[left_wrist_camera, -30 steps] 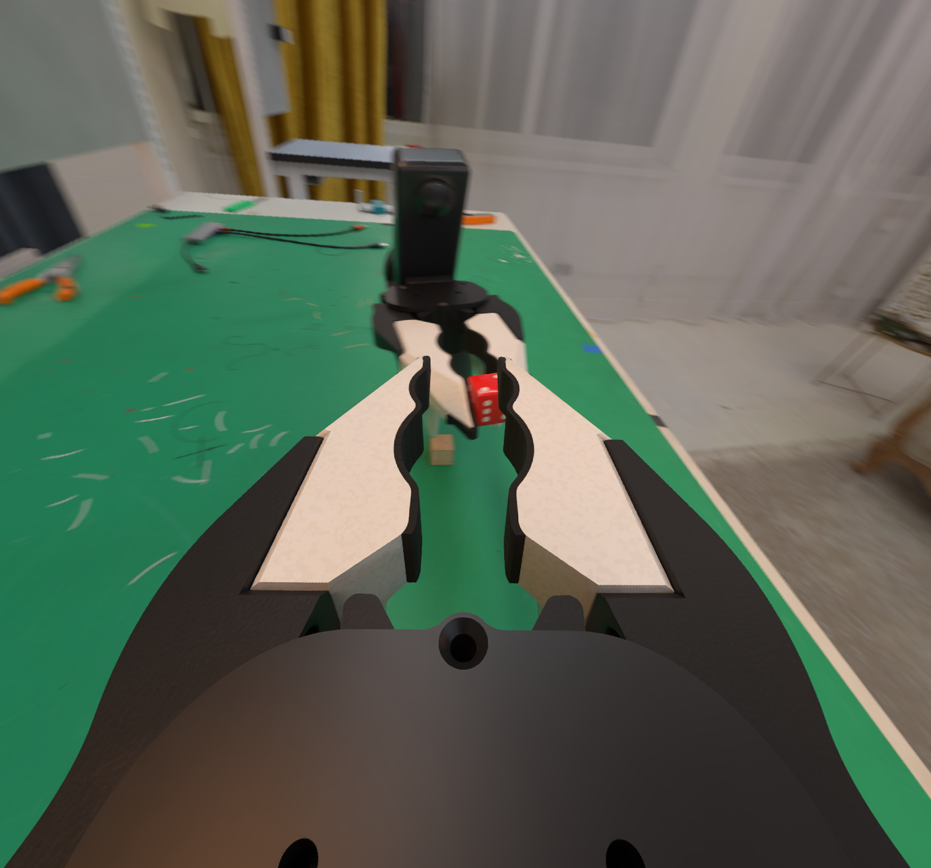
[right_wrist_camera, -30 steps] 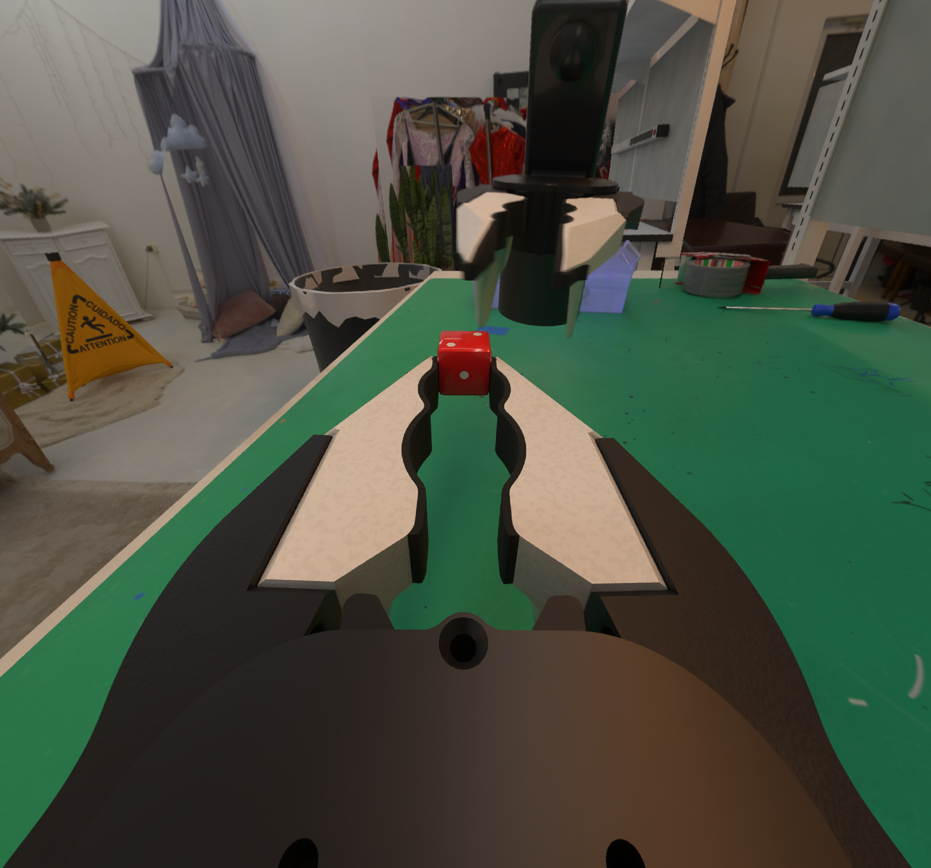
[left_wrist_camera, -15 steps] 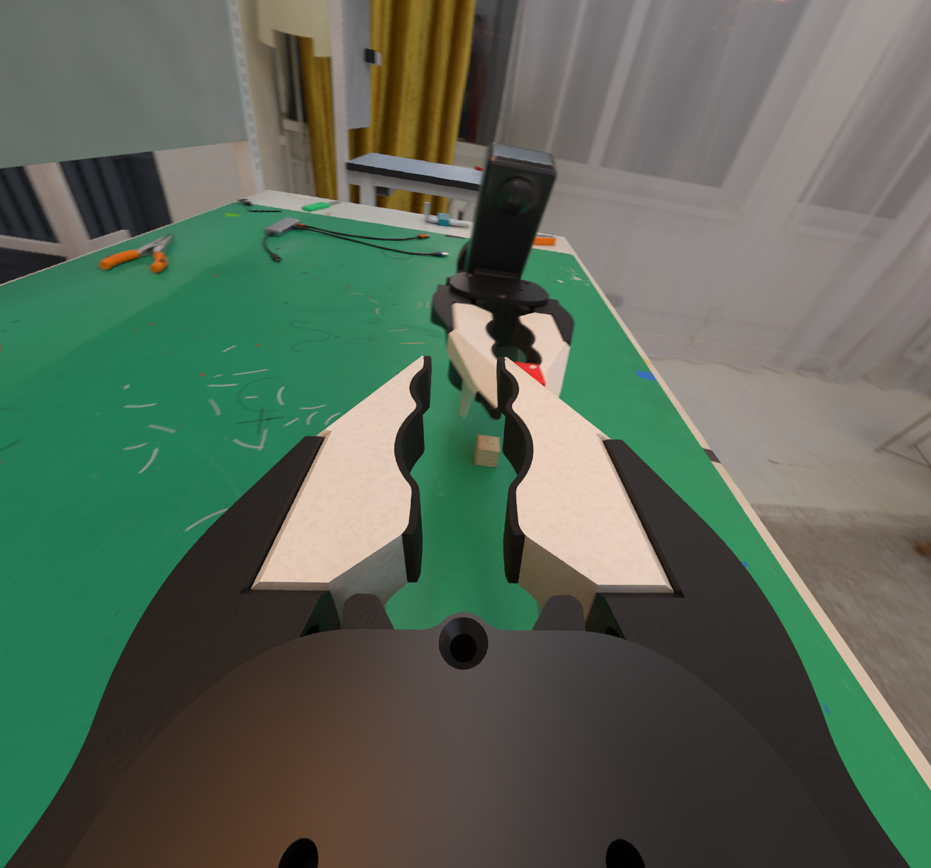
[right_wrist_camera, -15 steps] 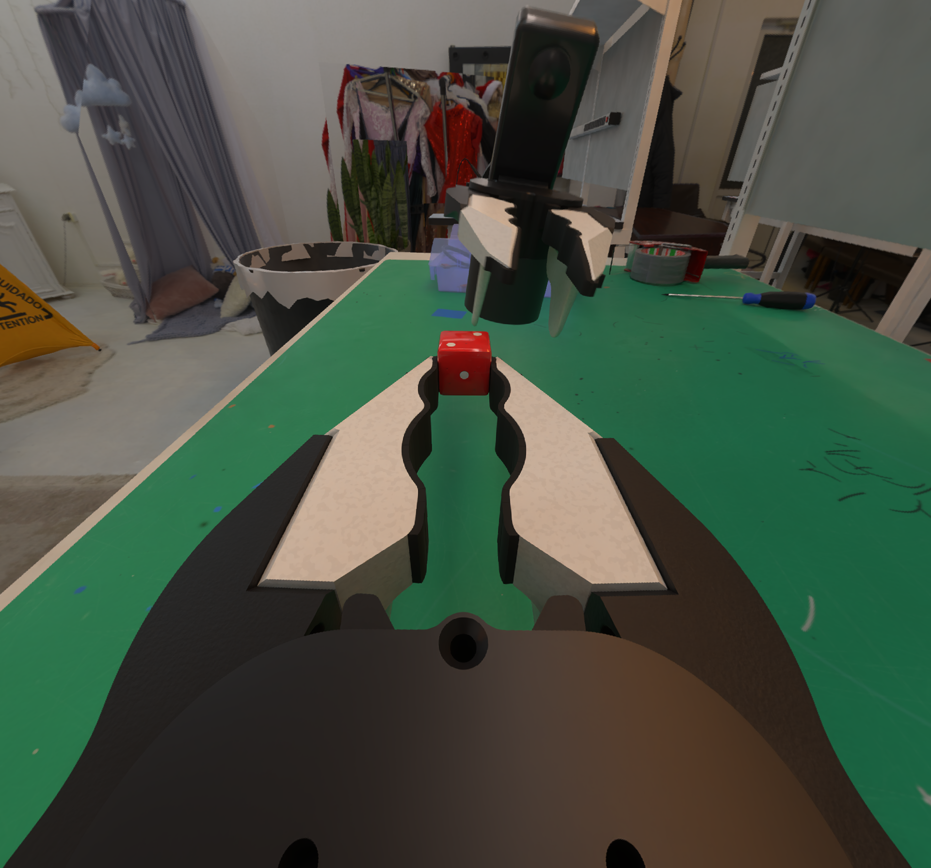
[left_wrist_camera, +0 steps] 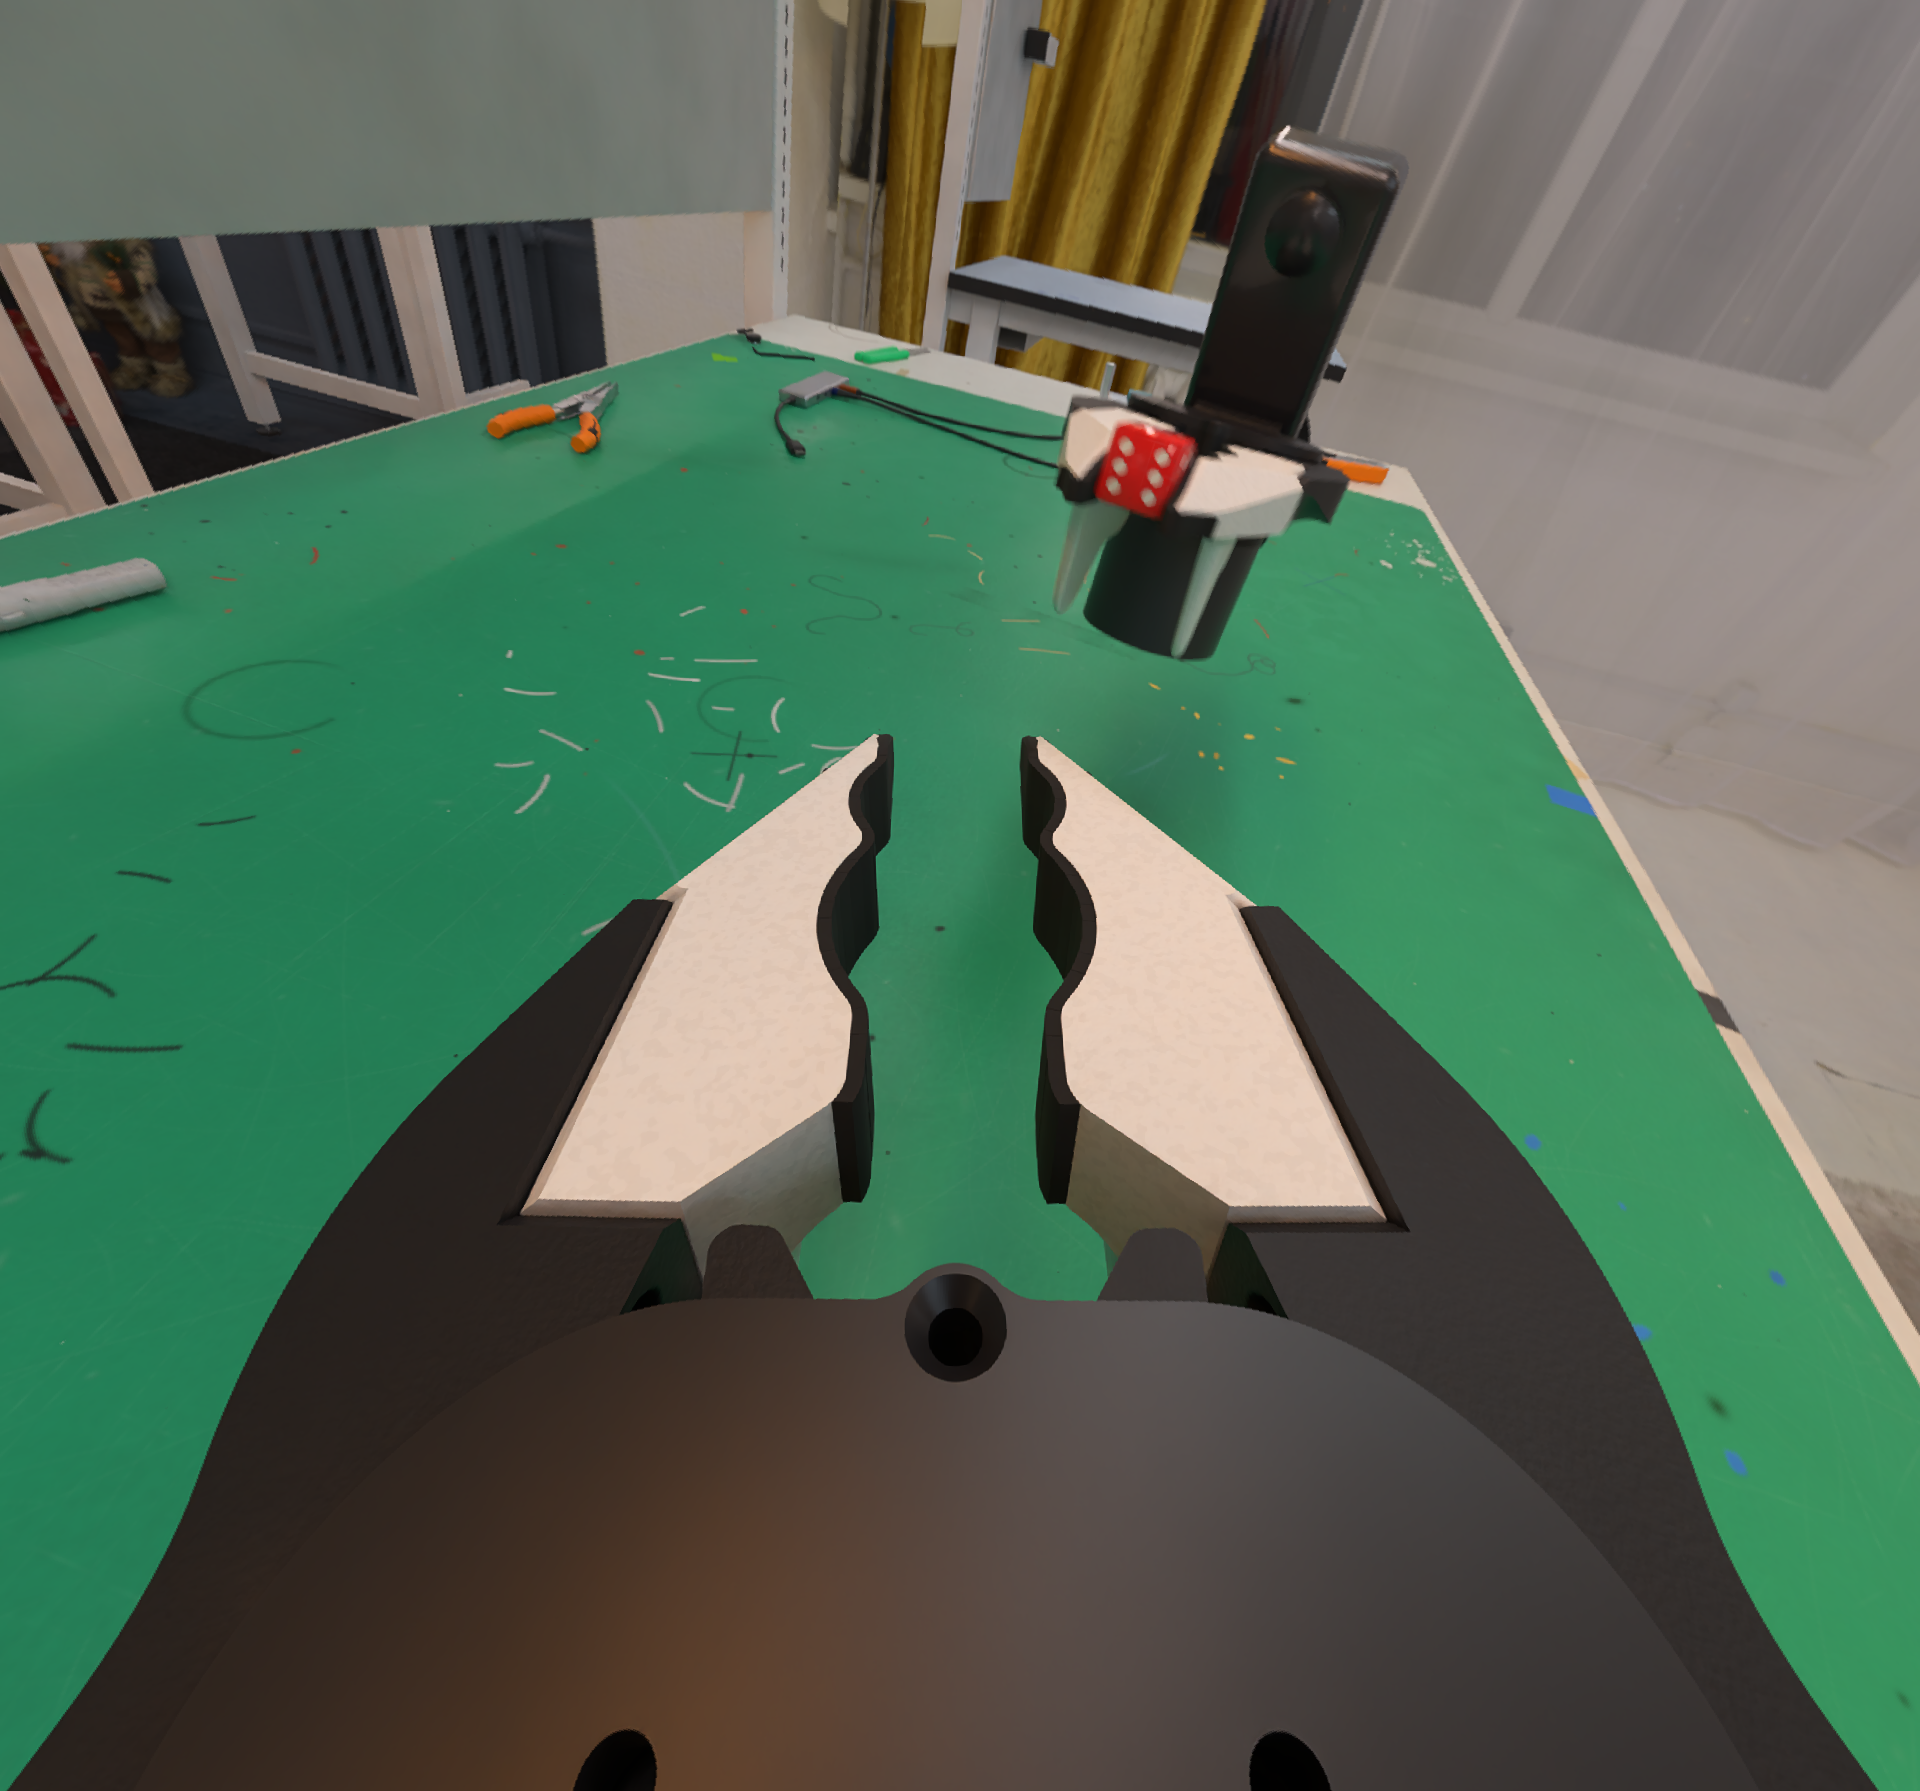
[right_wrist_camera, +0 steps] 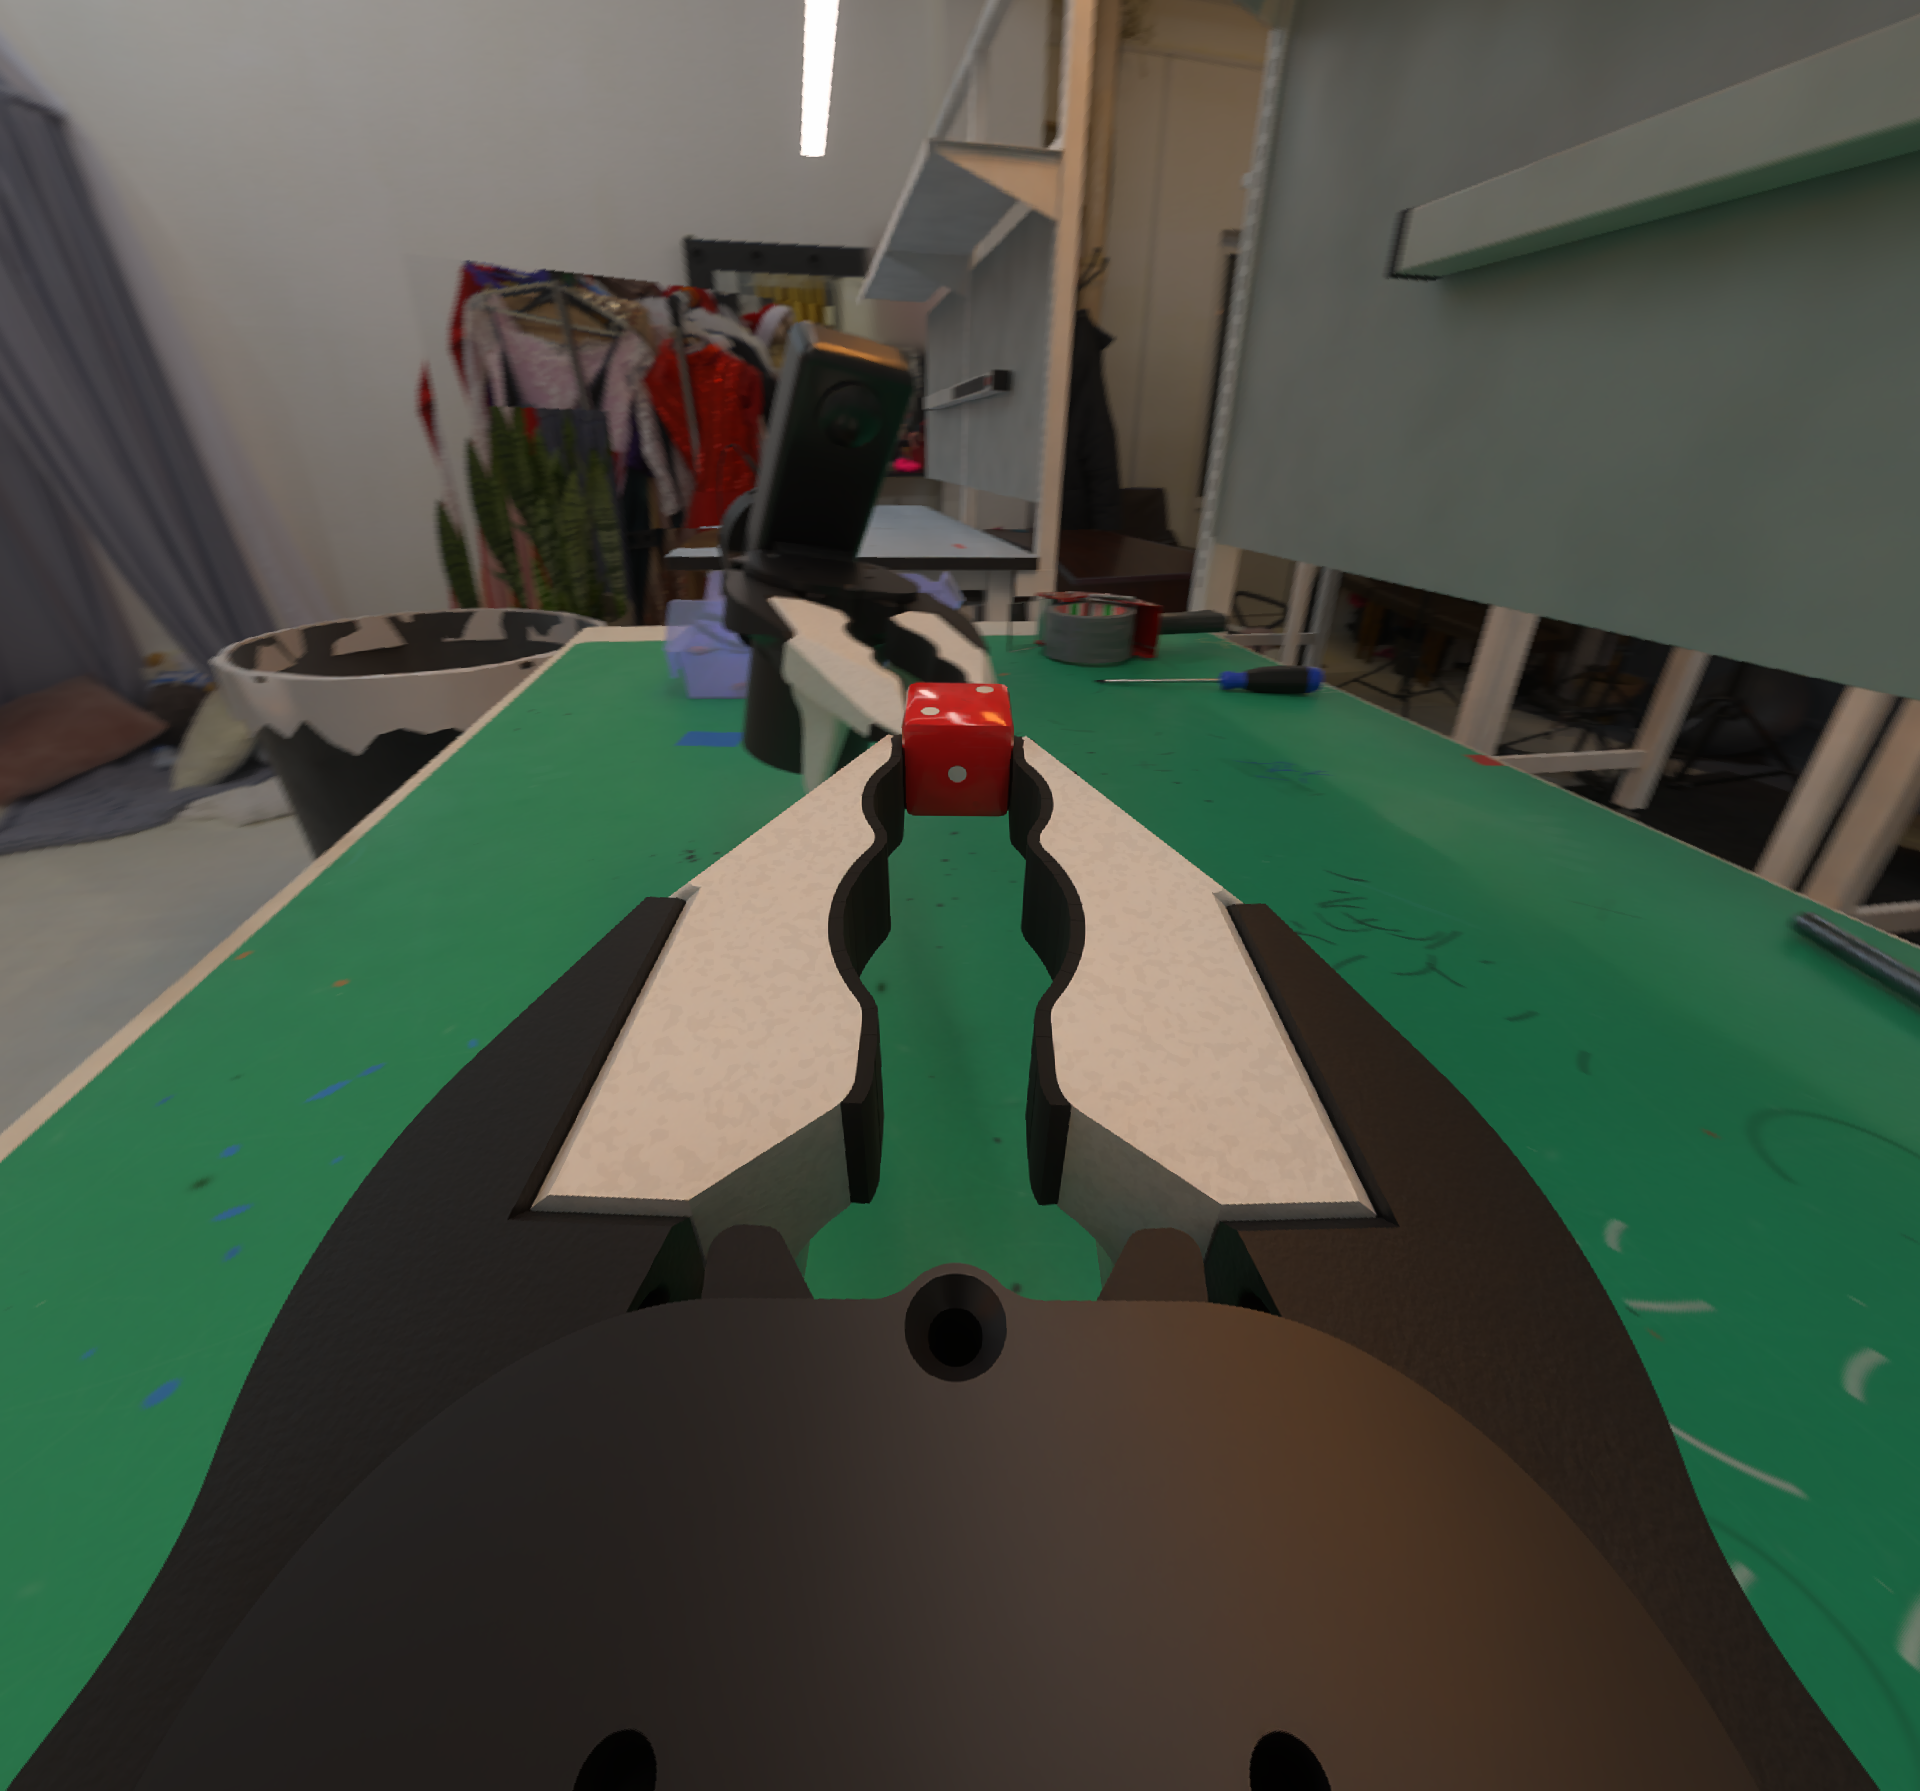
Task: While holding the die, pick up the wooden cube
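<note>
1. Presently, green table [left_wrist_camera: 312,858]: in the left wrist view the wooden cube, which lay ahead of the tips half a second ago, is out of sight in both views; its place cannot be told.
2. Left gripper [left_wrist_camera: 956,754]: jaws parted, empty; it has swung off the cube and probably must re-aim.
3. Right gripper [right_wrist_camera: 956,775]: still clamped on the die, raised off the table.
4. Die [right_wrist_camera: 956,754]: red, at the fingertips; the hold looks secure.

Die [right_wrist_camera: 956,750] btwn right gripper [right_wrist_camera: 956,765] tips, above table [right_wrist_camera: 1351,910]; left gripper [right_wrist_camera: 883,671] just behind.
</note>
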Controlling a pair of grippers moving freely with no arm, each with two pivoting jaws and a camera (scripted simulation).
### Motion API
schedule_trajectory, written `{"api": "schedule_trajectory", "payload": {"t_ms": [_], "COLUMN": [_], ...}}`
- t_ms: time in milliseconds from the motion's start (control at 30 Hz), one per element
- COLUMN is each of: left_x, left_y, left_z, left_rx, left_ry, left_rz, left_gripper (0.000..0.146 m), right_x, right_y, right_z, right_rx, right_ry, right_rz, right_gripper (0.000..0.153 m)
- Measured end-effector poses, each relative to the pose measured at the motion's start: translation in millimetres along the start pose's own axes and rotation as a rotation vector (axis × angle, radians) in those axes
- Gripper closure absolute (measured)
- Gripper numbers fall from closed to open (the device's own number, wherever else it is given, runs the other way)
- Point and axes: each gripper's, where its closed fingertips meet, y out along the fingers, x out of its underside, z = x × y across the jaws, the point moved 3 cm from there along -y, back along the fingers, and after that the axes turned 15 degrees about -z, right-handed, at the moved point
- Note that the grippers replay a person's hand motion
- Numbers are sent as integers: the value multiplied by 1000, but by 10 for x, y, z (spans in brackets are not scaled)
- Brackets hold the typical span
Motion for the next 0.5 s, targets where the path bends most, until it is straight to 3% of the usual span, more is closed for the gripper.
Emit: {"api": "schedule_trajectory", "payload": {"t_ms": [300,500], "left_x": [188,553], "left_y": [246,699], "left_z": [278,651], "left_rx": [106,181], "left_ry": [113,248], "left_rz": [-158,-357], "left_gripper": [122,119], "right_x": [31,56], "right_y": [-120,-139], "right_z": [227,289], "right_rx": [116,146], "right_ry": [39,53], "right_rz": [12,12], "right_gripper": [134,134]}}
